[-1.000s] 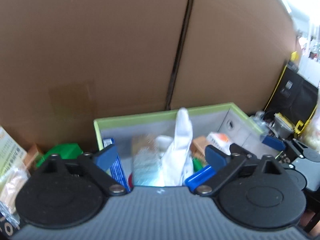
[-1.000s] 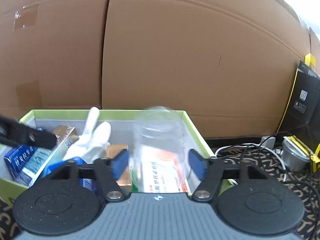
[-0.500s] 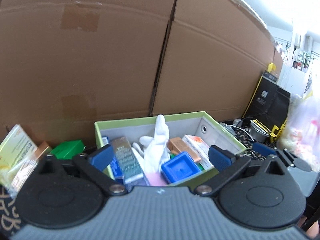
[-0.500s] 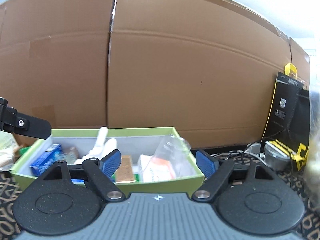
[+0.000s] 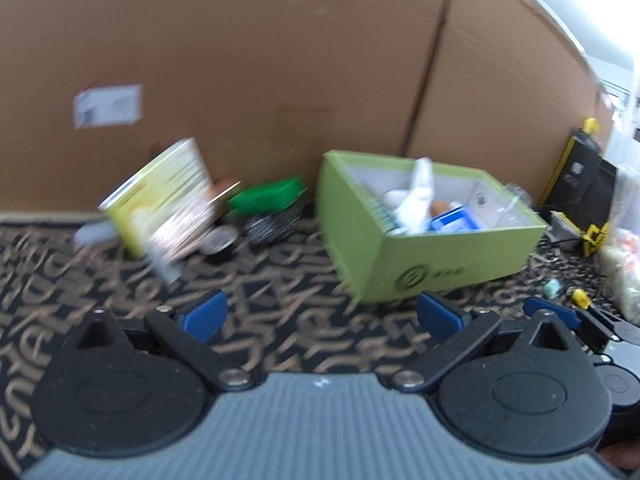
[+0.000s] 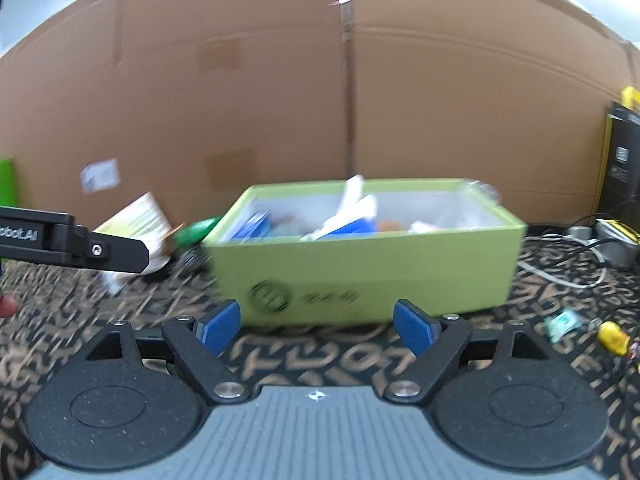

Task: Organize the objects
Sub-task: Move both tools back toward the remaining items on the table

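A light green box [image 5: 440, 256] stands on the patterned carpet, also in the right wrist view [image 6: 380, 264]. It holds a white glove [image 5: 416, 196], a blue tray [image 5: 454, 220], small cartons and a clear cup [image 6: 480, 192] at its right end. My left gripper [image 5: 320, 318] is open and empty, low over the carpet in front and left of the box. My right gripper [image 6: 318, 326] is open and empty, just in front of the box. Left of the box lie a yellow-green packet [image 5: 160, 200], a green box [image 5: 266, 198], a steel scourer [image 5: 270, 226] and a small round tin [image 5: 218, 242].
Large cardboard panels [image 5: 280, 60] form the back wall. At the right are a black and yellow package [image 5: 580, 184], cables [image 6: 568, 264], a plastic bag [image 5: 624, 248] and small scraps [image 6: 608, 336] on the carpet. The left gripper's arm [image 6: 72, 244] crosses the right wrist view's left edge.
Both grippers have pulled back and away from the box, which now looks farther off. The left view has swung left, showing the packet and loose items. The cup stays in the box.
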